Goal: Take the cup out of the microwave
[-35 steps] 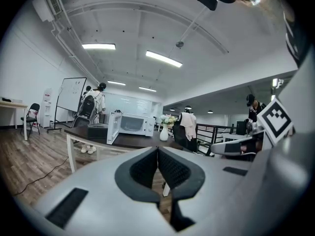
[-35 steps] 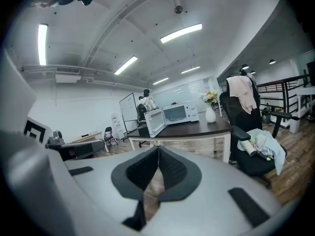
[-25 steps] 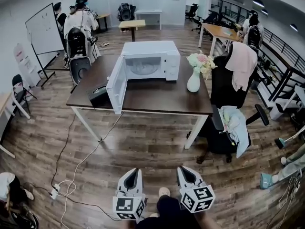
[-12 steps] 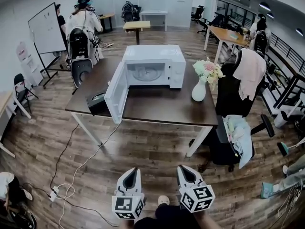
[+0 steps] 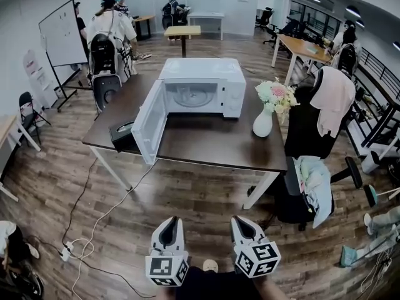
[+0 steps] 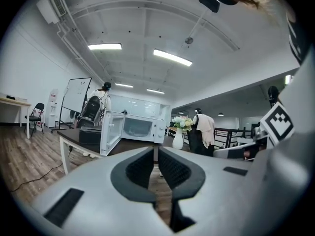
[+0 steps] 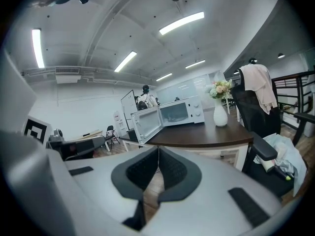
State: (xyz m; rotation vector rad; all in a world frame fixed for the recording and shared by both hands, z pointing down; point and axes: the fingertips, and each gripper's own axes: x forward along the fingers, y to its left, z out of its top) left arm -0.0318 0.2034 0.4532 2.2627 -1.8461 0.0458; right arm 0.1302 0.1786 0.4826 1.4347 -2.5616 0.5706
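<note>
Low in front of you, your left gripper (image 5: 171, 221) and right gripper (image 5: 240, 220), jaws pressed together and empty, microwave (image 5: 215, 83) well ahead on the table (image 5: 212, 144), door (image 5: 149, 122) swung open

Head view looks down from afar; both gripper views face the same distant microwave (image 5: 201, 70).

Left gripper (image 5: 171, 227) and right gripper (image 5: 244, 226) closed, empty, side by side.
</note>
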